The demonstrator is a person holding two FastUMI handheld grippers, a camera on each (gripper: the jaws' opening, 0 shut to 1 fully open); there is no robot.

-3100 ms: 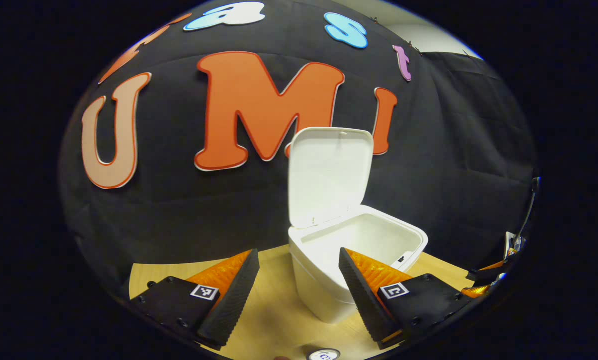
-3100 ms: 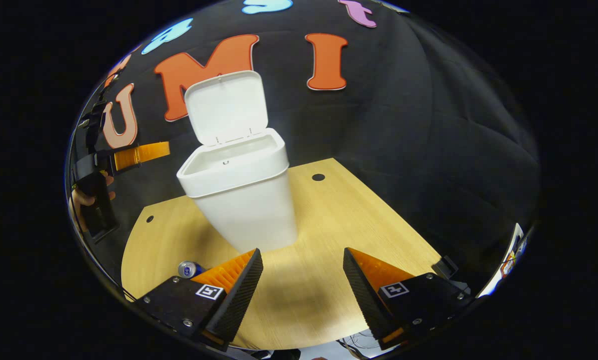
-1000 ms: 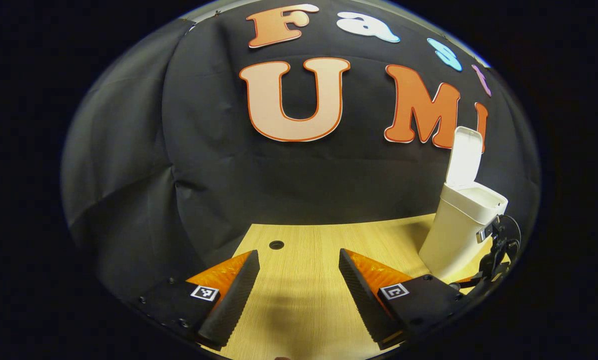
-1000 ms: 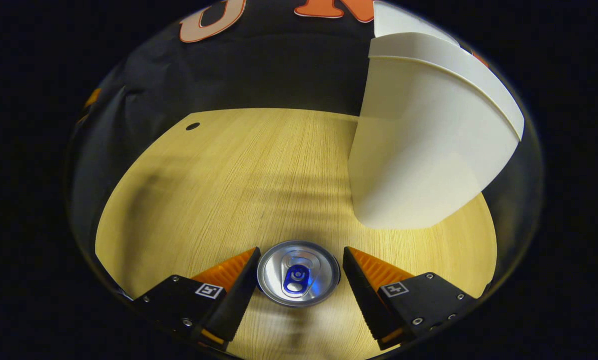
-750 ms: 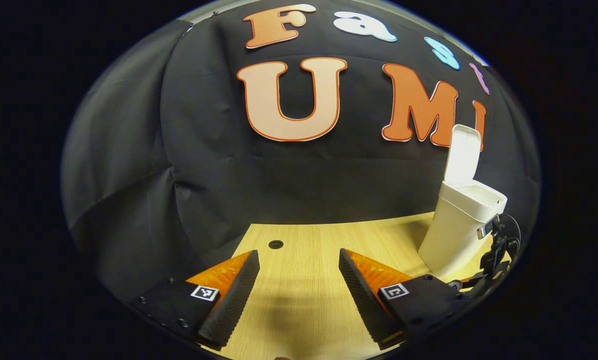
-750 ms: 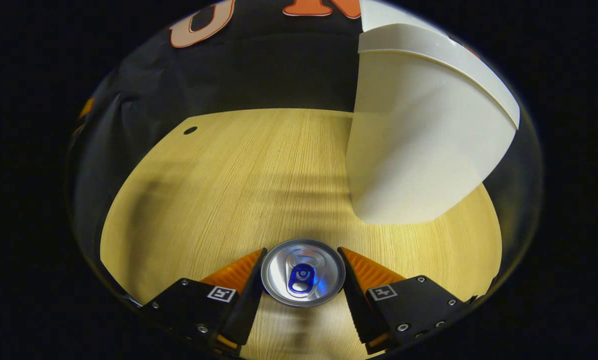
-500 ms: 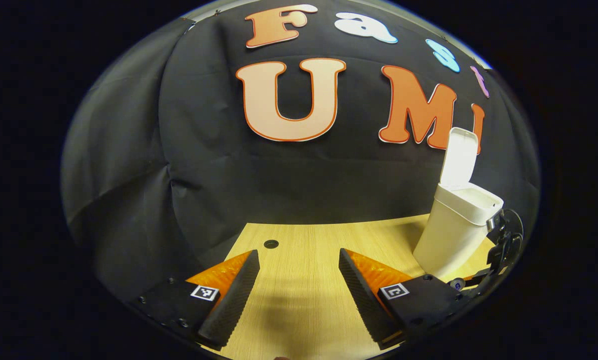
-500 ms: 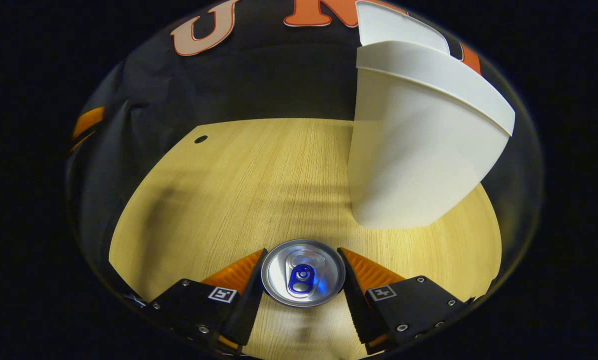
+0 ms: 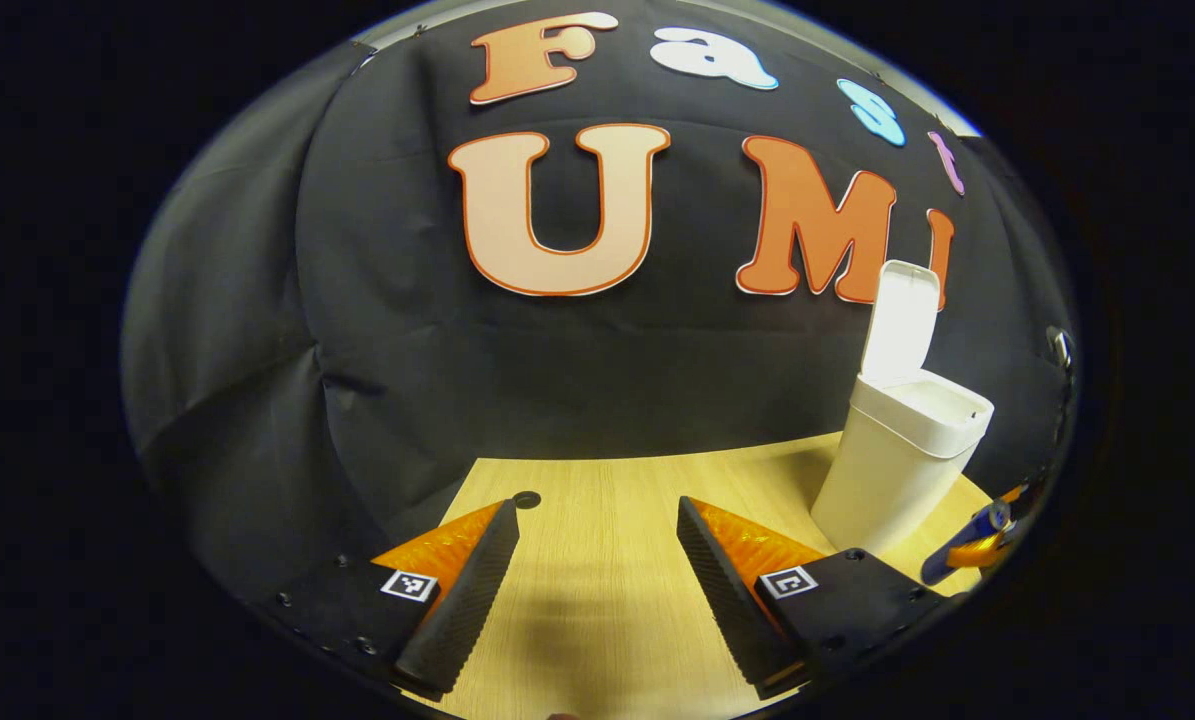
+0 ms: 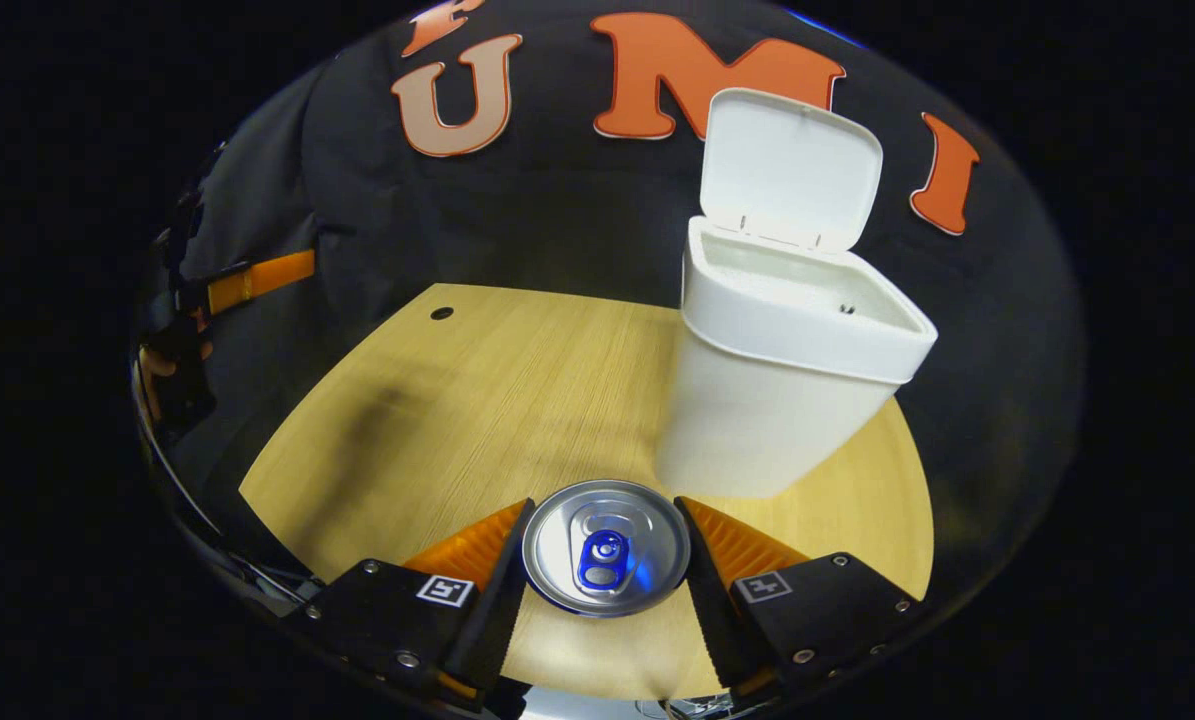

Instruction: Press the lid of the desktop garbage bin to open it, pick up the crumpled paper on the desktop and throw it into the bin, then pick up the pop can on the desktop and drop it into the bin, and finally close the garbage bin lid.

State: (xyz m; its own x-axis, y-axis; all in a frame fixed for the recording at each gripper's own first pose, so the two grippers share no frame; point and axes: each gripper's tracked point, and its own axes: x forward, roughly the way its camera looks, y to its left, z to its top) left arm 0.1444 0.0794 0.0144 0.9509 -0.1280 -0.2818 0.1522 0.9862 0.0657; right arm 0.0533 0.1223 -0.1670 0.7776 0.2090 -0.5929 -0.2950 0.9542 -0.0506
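A silver-topped pop can with a blue tab sits between the fingers of my right gripper, which is shut on it and holds it above the table's near edge. The white bin stands just beyond and to the right, with its lid swung up and its mouth showing. In the left gripper view the same bin stands at the far right with its lid raised, and the can's blue side shows low beside it. My left gripper is open over bare wood.
The light wooden table has a small round hole near its back left corner. The black cloth wall rises close behind the bin. At the left edge of the right gripper view, a hand holds the left gripper.
My right gripper has shut on the can and lifted it off the table, tilting up until the bin's mouth shows. The left gripper has drifted slightly and stays open.
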